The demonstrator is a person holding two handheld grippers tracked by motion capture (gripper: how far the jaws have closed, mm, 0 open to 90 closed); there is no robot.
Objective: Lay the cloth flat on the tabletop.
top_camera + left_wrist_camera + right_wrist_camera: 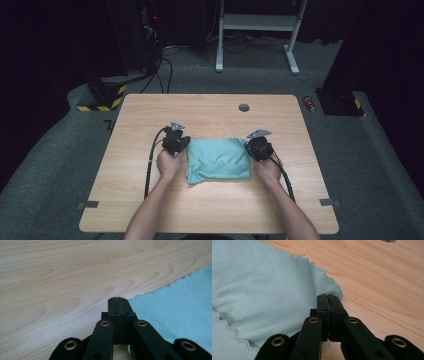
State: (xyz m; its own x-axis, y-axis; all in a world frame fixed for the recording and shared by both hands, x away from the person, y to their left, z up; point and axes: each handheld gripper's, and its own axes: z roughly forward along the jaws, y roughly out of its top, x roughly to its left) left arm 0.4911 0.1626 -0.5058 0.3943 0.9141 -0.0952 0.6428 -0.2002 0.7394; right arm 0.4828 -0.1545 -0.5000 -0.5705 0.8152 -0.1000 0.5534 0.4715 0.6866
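A teal cloth (219, 159) lies folded and puffed up in the middle of the wooden table (210, 107). My left gripper (176, 142) sits at the cloth's far left corner, and my right gripper (260, 147) at its far right corner. In the left gripper view, the left gripper (117, 300) has its jaws pressed together, and the scalloped edge of the cloth (175, 310) runs right into the tips. In the right gripper view, the right gripper (328, 296) is shut on a corner of the cloth (262, 290), which rises in a crease toward the jaws.
A round cable hole (244, 107) is set in the table's far side. Grey tape tabs (89, 204) mark the near edge. On the carpet beyond stand a white desk frame (257, 30), a yellow-and-black striped base (102, 97) and a small red object (310, 103).
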